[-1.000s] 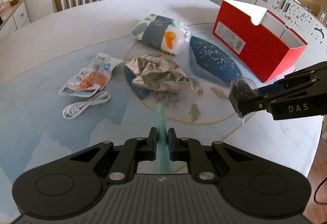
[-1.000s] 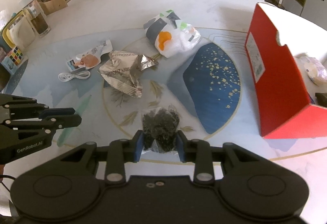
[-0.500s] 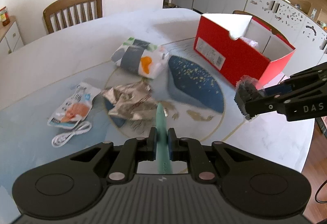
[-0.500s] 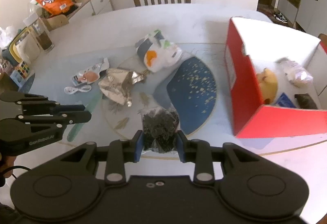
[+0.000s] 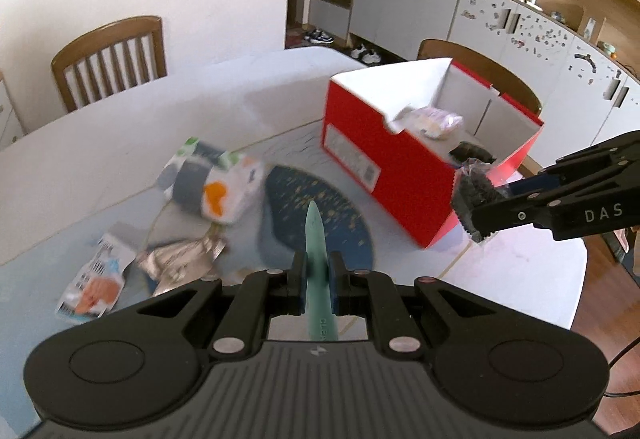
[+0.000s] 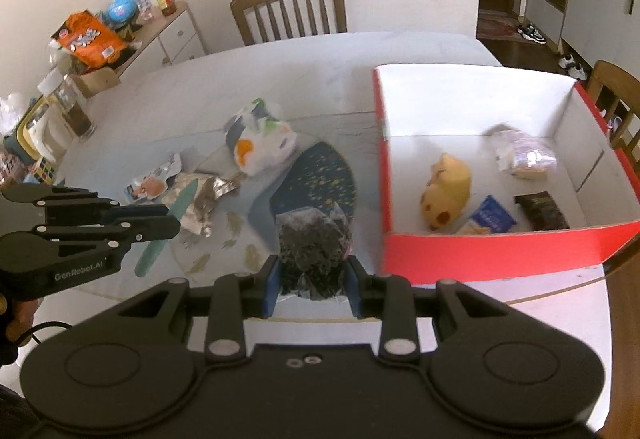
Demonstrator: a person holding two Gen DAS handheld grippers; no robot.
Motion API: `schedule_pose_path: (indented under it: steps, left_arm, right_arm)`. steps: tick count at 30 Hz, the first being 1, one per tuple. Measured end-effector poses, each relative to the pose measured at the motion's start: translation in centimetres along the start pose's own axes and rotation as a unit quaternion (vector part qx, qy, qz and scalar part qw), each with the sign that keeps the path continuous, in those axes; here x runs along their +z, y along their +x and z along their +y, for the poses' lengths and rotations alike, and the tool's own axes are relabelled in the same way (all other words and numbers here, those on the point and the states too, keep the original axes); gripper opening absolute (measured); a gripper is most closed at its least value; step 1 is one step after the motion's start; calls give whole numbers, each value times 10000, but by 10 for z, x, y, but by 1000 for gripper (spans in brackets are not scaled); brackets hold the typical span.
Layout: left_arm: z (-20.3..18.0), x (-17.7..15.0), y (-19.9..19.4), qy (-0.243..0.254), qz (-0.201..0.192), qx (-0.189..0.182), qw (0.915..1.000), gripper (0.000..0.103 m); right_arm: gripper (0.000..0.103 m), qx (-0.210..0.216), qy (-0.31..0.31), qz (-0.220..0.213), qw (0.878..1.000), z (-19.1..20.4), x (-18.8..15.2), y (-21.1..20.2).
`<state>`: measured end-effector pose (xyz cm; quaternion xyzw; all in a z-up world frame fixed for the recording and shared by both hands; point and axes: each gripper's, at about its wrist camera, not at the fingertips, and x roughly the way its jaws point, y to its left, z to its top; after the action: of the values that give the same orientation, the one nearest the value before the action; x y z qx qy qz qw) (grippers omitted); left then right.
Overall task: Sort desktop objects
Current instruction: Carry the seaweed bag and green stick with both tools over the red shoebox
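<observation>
Grippers are both loaded and raised above the table point(image 6: 304, 71). The left gripper point(image 5: 317, 281) has its jaws closed narrow on a flat teal stick point(image 5: 316, 239), which points forward past the fingertips and carries lettering too small to read. The right gripper point(image 6: 312, 279) clamps a clear bag of dark dried bits point(image 6: 314, 239), the bag bulging up between the blue-padded fingers point(image 6: 272, 279).

In the left wrist view the right gripper point(image 5: 476, 215) reaches in from the right, with its bag point(image 5: 472, 195) just beside the near corner of the open red shoebox point(image 5: 384, 163).

Inside the box, seen from the right wrist, lie a yellow plush toy point(image 6: 446, 193), a small blue packet point(image 6: 490, 217), a dark packet point(image 6: 540, 211) and a clear-wrapped bundle point(image 6: 524, 157), all apart from one another on the white floor.

On the table to the left of the box rest a white printed pack with an orange mark point(image 6: 260, 143), a crumpled silver foil wrapper point(image 6: 204, 199) and a flat snack sachet point(image 6: 150, 185); the foil wrapper and the sachet sit close together, the white pack near them toward the far side. A wooden chair point(image 6: 290, 9) stands behind the table.
</observation>
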<state>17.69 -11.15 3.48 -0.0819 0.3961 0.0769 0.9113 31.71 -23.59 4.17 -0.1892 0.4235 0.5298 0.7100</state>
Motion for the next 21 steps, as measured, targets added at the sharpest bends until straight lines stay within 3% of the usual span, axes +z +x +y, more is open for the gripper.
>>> schedule_pose_path:
  steps: [21]
  left_arm:
    - [-92, 93, 51, 523, -201, -137, 9983, 10]
  right_arm:
    - [33, -212, -33, -295, 9993, -115, 34, -28]
